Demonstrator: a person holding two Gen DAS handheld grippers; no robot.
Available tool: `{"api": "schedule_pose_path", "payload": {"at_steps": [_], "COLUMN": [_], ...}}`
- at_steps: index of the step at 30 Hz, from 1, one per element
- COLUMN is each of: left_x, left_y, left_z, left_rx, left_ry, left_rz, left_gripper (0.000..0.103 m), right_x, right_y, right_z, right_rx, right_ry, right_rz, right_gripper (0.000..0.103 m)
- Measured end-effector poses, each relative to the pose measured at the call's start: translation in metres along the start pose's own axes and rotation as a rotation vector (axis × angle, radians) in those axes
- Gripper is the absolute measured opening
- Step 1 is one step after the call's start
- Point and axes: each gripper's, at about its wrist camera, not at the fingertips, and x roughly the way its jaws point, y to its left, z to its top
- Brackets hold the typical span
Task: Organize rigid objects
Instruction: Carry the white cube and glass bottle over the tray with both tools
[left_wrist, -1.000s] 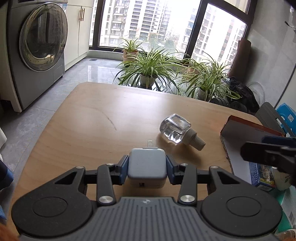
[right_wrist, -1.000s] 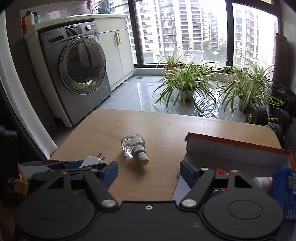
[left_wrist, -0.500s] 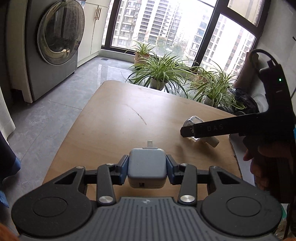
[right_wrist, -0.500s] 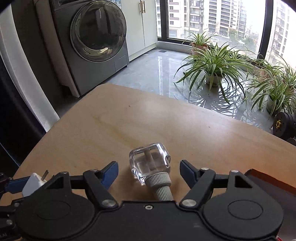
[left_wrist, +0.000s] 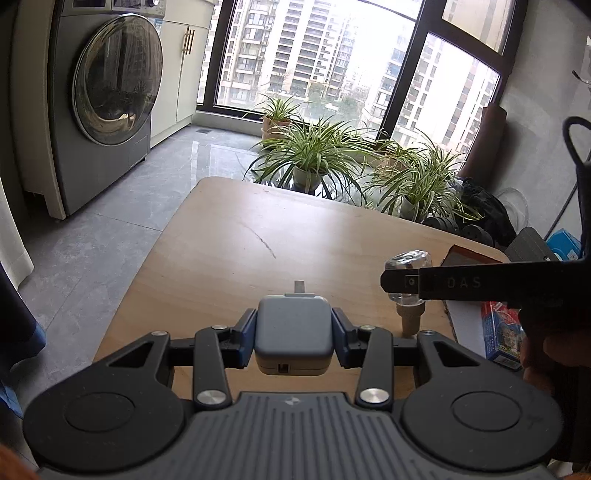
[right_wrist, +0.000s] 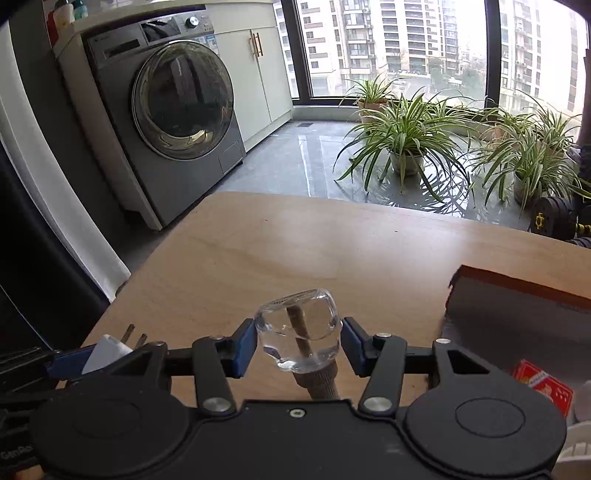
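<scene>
Between right gripper (right_wrist: 298, 345) pads, clear bottle (right_wrist: 298, 334), seemingly clamped, left gripper (left_wrist: 294, 332) gripping charger (left_wrist: 293, 334)

Grey charger (left_wrist: 294, 334), clear bottle (right_wrist: 298, 334)

The left gripper (left_wrist: 294, 328) was black with a ribbed grey housing, two round discs, silver screw heads on its linkage arms, and blue pads (left_wrist: 248, 334) lining the fingers. The right gripper (right_wrist: 298, 347) was all black, built the same way with round discs, silver screws and blue pads (right_wrist: 245, 347); seen from the left wrist camera, its side was a flat black bar printed "DAS", with a thin black cable looped above. A dim, shadowed hand (left_wrist: 543, 354) showed at that view's right edge.
</scene>
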Motion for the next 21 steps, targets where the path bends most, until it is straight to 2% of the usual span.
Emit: {"api": "schedule_pose_path", "payload": {"at_steps": [5,8,13,21], "left_x": [-0.024,-0.036,-0.056,-0.076], "left_y": [-0.02,-0.032,-0.059,-0.109], "left_z": [-0.005,-0.011,-0.022,-0.038], "left_rx": [0.027,0.038,0.081,0.155], "left_ry": [-0.023,-0.029,-0.039,-0.055], "left_rz": [-0.03,-0.053,-0.102,-0.195], "left_gripper": [0.042,0.042,0.042,0.042], "right_x": [-0.062,-0.101,-0.154,-0.232], "right_y": [0.004,0.001,-0.002,-0.035], "right_z": [-0.022,-0.039,-0.067,-0.111], "right_rx": [0.003,0.054,0.062,0.156], "right_ry": [-0.069,-0.119,-0.158,-0.228], "right_rz": [-0.05,-0.069,-0.137,-0.232], "right_gripper": [0.061,0.061,0.061,0.061]}}
